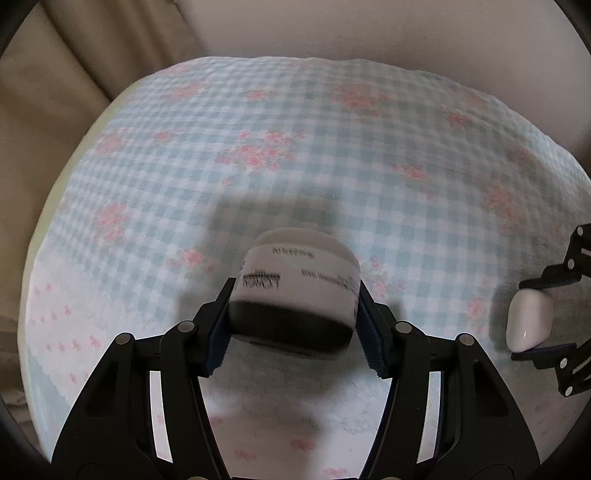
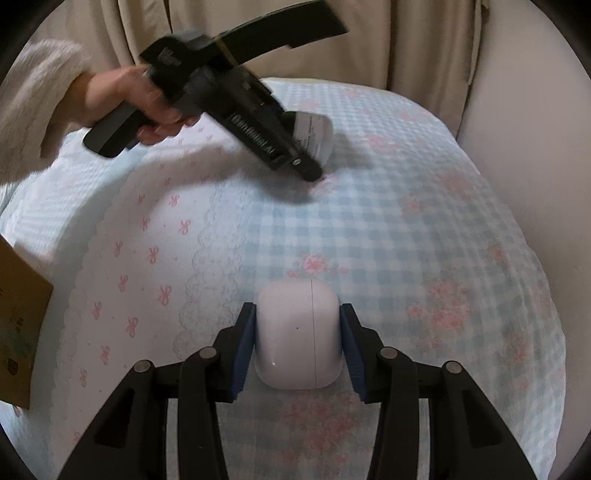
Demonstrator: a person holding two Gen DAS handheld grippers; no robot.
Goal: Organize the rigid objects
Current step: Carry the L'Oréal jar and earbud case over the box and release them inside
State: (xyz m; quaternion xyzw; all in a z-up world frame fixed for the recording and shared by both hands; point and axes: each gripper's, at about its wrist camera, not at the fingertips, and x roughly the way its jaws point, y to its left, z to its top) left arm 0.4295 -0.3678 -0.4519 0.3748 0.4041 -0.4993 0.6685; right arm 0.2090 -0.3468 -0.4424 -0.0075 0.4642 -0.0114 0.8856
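My left gripper (image 1: 293, 295) is shut on a white jar with a dark lid (image 1: 295, 291), held on its side just above the checked cloth (image 1: 295, 147). The jar also shows in the right wrist view (image 2: 314, 129), between the left gripper's fingers (image 2: 306, 166). My right gripper (image 2: 297, 332) is shut on a white earbud case (image 2: 298, 336) low over the cloth. The case (image 1: 528, 317) and the right gripper (image 1: 543, 319) also show at the right edge of the left wrist view.
The round table is covered by a blue-and-white checked cloth with pink flowers (image 2: 406, 240). Beige curtains (image 2: 258, 33) hang behind it. A brown cardboard box (image 2: 18, 321) sits at the left edge. A beige sofa (image 1: 55, 92) lies beyond the table.
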